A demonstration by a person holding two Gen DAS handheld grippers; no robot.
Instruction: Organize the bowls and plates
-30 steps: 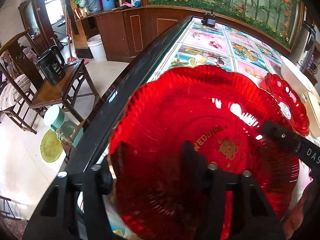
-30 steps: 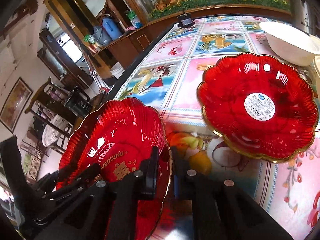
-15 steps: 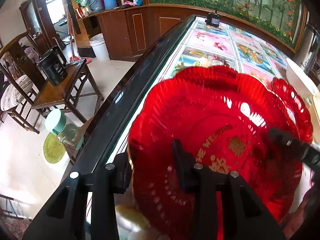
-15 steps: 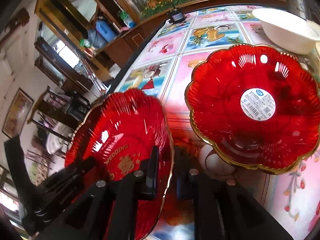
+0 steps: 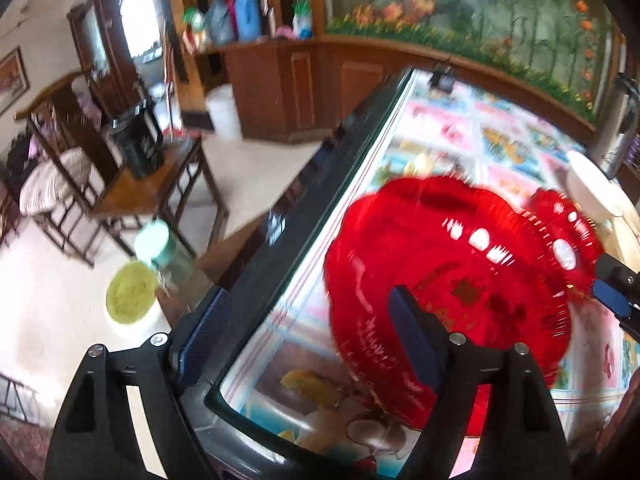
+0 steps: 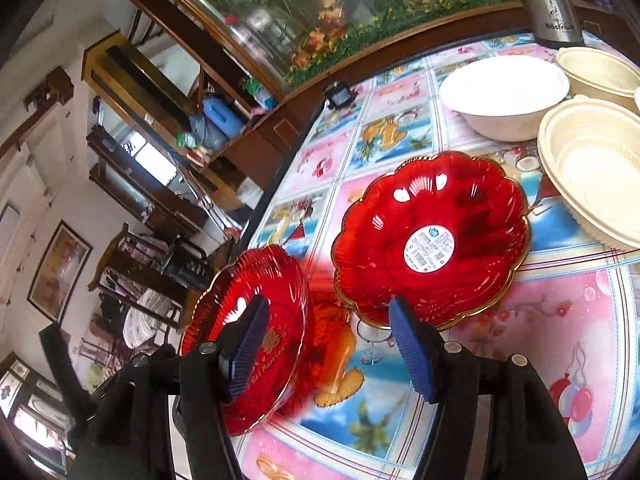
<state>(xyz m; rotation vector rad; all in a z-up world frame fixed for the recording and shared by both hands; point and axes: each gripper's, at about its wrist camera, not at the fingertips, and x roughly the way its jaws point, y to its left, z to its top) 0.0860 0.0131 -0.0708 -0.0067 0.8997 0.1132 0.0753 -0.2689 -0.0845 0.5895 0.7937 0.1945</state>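
In the left wrist view the left tool has its jaws spreading apart, and nothing is pinched between them. The red plate with gold lettering lies right of centre in that frame, blurred; its rim runs behind the right pad, while the left pad sits over the dark table edge, clear of the plate. At the right edge a blue-padded tip of the other tool shows just beside the plate's far rim.

In the right wrist view the right tool is also opening, with no thing gripped. The lettered plate is at lower left, tilted, behind the left pad; I cannot tell whether the pad touches it. A second red plate with a white sticker lies flat on the patterned tablecloth at centre, just above the right pad. A white bowl and cream bowls stand at upper right.
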